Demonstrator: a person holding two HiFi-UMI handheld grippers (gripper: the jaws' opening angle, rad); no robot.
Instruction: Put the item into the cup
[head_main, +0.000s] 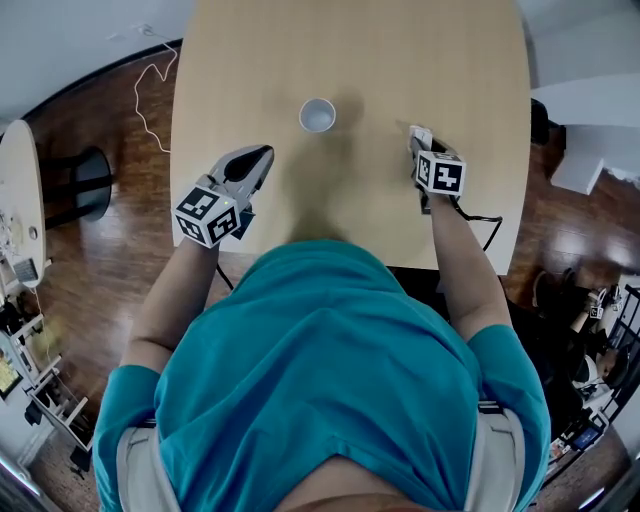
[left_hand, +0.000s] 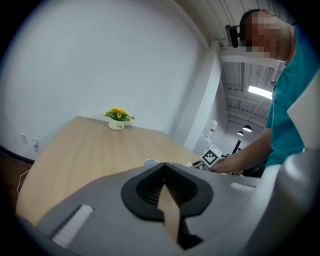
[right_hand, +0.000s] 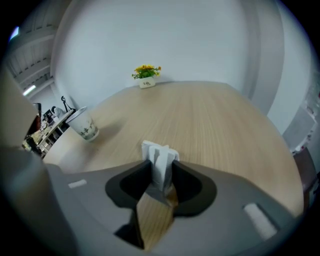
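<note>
A white paper cup (head_main: 317, 115) stands upright on the wooden table (head_main: 350, 50), toward the middle. In the right gripper view the cup (right_hand: 85, 125) is ahead and to the left. My right gripper (head_main: 419, 142) rests low over the table to the right of the cup, shut on a small white folded item (right_hand: 159, 156) that sticks out between its jaws (right_hand: 159, 172). The item (head_main: 420, 132) shows as a white bit at the gripper's tip. My left gripper (head_main: 262, 154) hovers left of and nearer than the cup, its jaws (left_hand: 163, 170) shut on nothing.
A small white pot of yellow flowers (right_hand: 146, 80) stands at the table's far end. The near table edge runs just under both grippers. A white cable (head_main: 150, 90) lies on the wooden floor to the left, near a black stool (head_main: 88, 180).
</note>
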